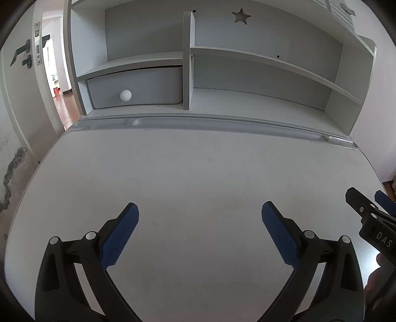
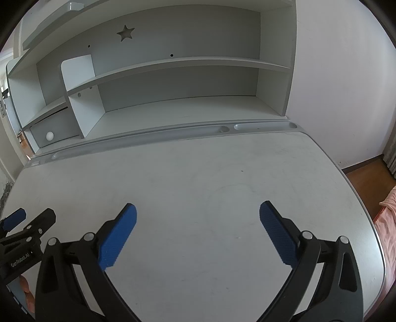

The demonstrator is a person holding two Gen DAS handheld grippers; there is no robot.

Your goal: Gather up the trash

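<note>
two grippers apart, white desk (image 1: pixel 198 173), shelves (image 2: pixel 173 62)

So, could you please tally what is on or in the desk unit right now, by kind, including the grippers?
Grippers, both open over the desk: 2 (left gripper, right gripper)
Drawers with a white knob: 1 (drawer)
Star cut-outs: 1 (star cut-out)
Trash items in view: 0
Total: 4

White desk (image 1: pixel 198 173), blue dimpled claw pads (image 1: pixel 118 237), grey drawer (image 1: pixel 138 86)
</note>
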